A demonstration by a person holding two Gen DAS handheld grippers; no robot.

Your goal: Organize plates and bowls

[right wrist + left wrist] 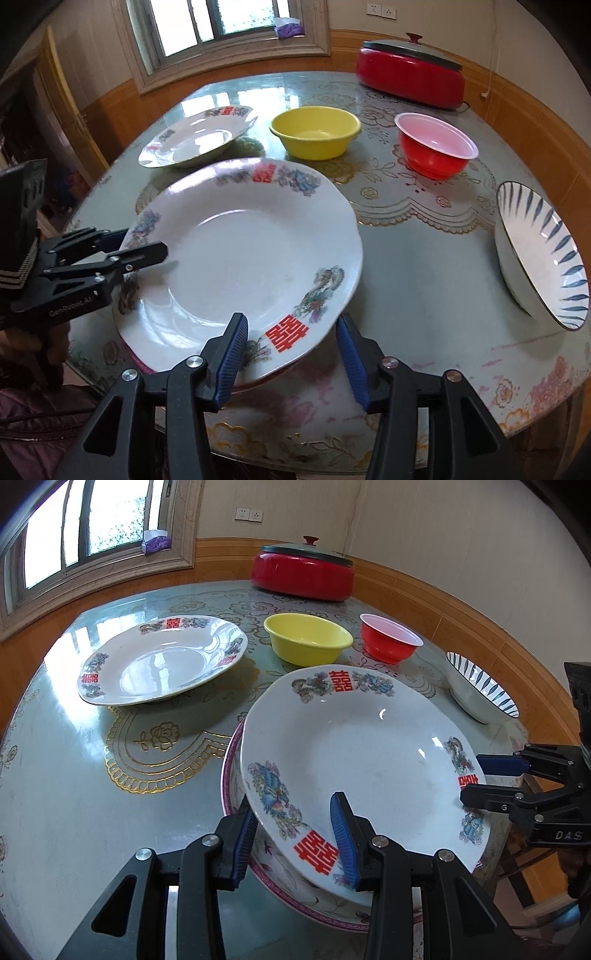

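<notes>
A white floral plate (362, 753) (236, 258) with red characters lies tilted on a pink-rimmed plate (236, 805) at the table's near edge. My left gripper (295, 834) (133, 245) is open, its jaws astride the white plate's rim. My right gripper (291, 354) (476, 777) is open astride the opposite rim. A second white floral plate (162, 661) (195, 136) lies at the far left. A yellow bowl (308, 637) (316, 131), a red bowl (389, 637) (436, 146) and a blue-striped bowl (480, 686) (539, 254) stand beyond.
A red lidded electric pot (303, 570) (410, 74) stands at the table's far edge by the wall. The table (74, 775) has a glossy floral cover. A window lies beyond the far left.
</notes>
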